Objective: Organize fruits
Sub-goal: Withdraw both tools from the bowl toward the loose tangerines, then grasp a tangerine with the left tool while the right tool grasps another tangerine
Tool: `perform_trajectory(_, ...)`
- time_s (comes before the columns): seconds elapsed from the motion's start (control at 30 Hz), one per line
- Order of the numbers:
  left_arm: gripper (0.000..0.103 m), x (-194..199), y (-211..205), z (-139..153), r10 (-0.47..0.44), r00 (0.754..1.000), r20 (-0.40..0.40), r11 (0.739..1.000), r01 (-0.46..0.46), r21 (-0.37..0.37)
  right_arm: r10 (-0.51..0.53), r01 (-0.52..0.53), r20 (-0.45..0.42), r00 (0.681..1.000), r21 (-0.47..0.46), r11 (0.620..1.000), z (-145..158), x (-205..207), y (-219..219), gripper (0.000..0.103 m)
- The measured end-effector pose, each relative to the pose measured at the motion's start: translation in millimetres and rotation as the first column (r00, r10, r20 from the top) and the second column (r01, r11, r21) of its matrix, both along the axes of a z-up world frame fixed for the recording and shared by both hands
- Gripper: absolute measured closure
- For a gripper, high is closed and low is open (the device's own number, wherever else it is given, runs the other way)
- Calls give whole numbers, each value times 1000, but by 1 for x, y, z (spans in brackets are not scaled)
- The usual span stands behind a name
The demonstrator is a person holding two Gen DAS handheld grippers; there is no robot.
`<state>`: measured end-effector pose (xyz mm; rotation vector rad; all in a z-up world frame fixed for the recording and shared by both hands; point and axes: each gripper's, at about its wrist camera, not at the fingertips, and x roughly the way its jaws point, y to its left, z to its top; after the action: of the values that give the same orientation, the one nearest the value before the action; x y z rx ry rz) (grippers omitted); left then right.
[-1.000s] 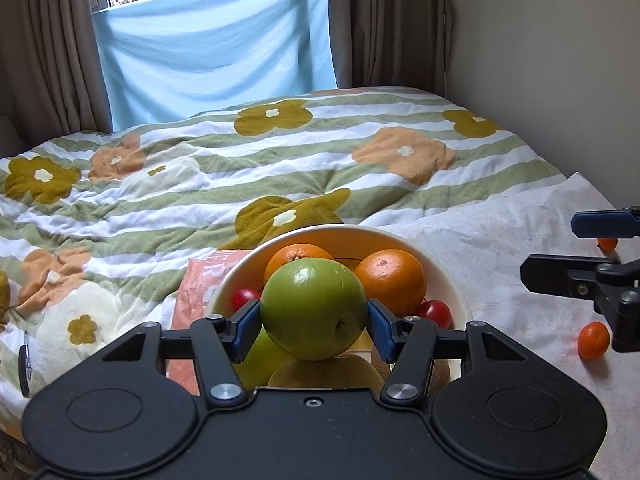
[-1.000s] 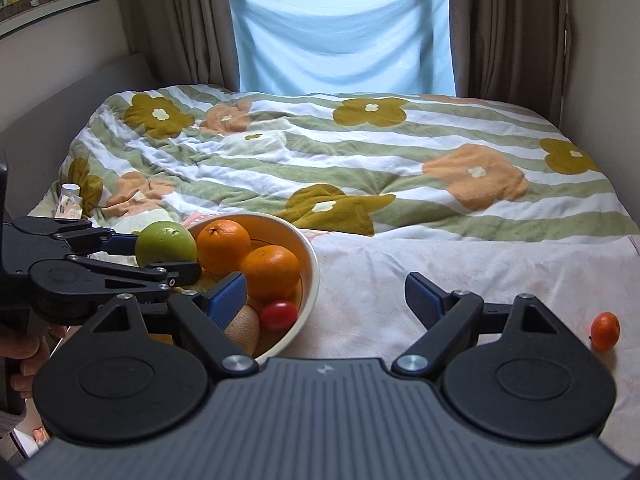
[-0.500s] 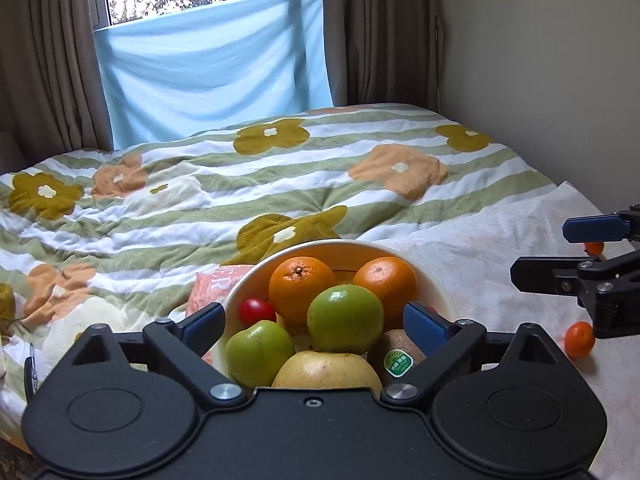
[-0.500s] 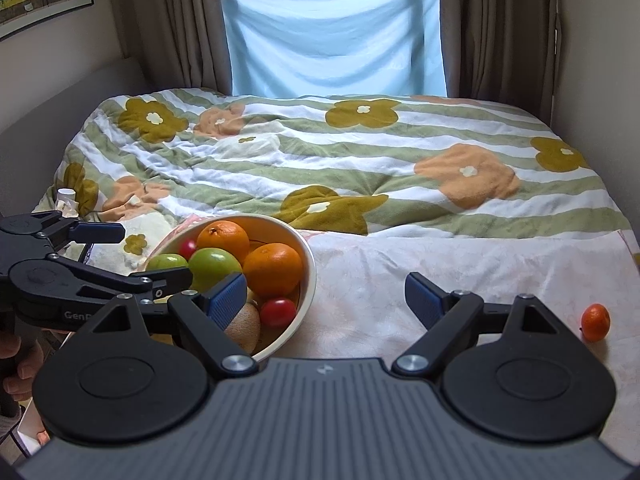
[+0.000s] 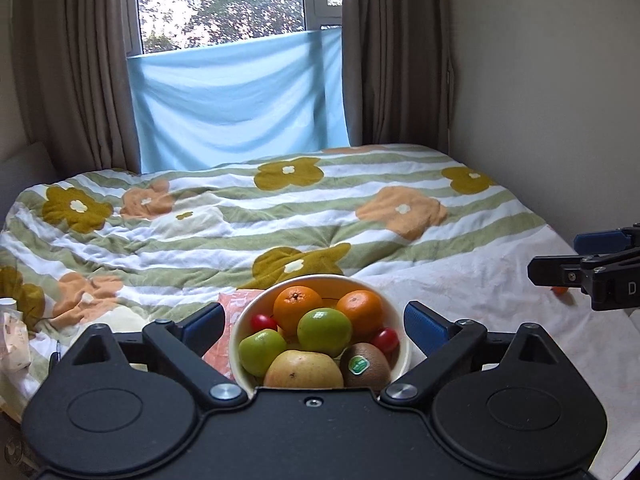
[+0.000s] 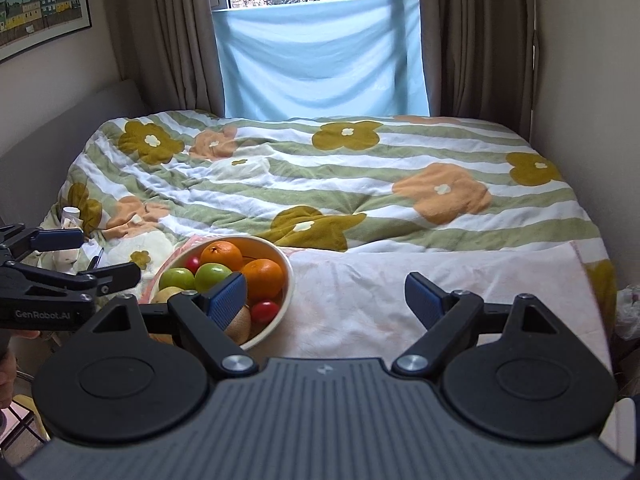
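One small orange [image 5: 559, 290] left, far right on bed, nearest right hand-held gripper [image 6: 326, 294]; both wide open, empty.

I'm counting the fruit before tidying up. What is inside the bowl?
In the bowl: two oranges, two green apples, two small red fruits, a kiwi and a yellow pear. Anything beneath them is covered.

left claw [image 5: 312, 328]: open, empty | bowl [image 5: 400, 344]: full of fruit | small orange fruit [image 5: 559, 290], perhaps
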<state>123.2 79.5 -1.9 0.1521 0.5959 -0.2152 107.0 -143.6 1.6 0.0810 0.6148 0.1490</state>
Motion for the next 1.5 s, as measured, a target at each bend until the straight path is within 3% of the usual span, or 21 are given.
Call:
perform_trajectory(0.23, 5, -34, -35, 7, 69, 998, 7, 998, -69, 0, 31, -32, -17, 999, -5, 999, 0, -26, -47, 2)
perform_trajectory(0.5, 5, -55, -96, -6, 101, 994, -31, 995, -101, -1, 45, -46, -47, 998, -14, 999, -8, -46, -113, 2)
perform_trajectory(0.8, 5, -54, -178, -52, 69, 993, -99, 998, -68, 14, 26, -31, -86, 996, -57, 998, -47, -27, -190, 2)
perform_trajectory(1.07, 7, -31, -222, -102, 113, 980, -165, 994, -113, 9, 67, -79, -145, 987, -78, 994, -97, 20, -228, 4)
perform_trajectory(1.23, 24, -14, -229, -127, 153, 963, -221, 988, -153, 16, 96, -108, -174, 980, -65, 992, -124, 49, -232, 5)
perform_trajectory(1.33, 28, -9, -229, -134, 180, 955, -235, 983, -180, 20, 121, -133, -185, 975, -54, 990, -137, 60, -230, 7)
perform_trajectory(1.5, 46, -3, -231, -143, 186, 949, -256, 982, -185, 26, 156, -165, -197, 968, -34, 986, -150, 72, -224, 17)
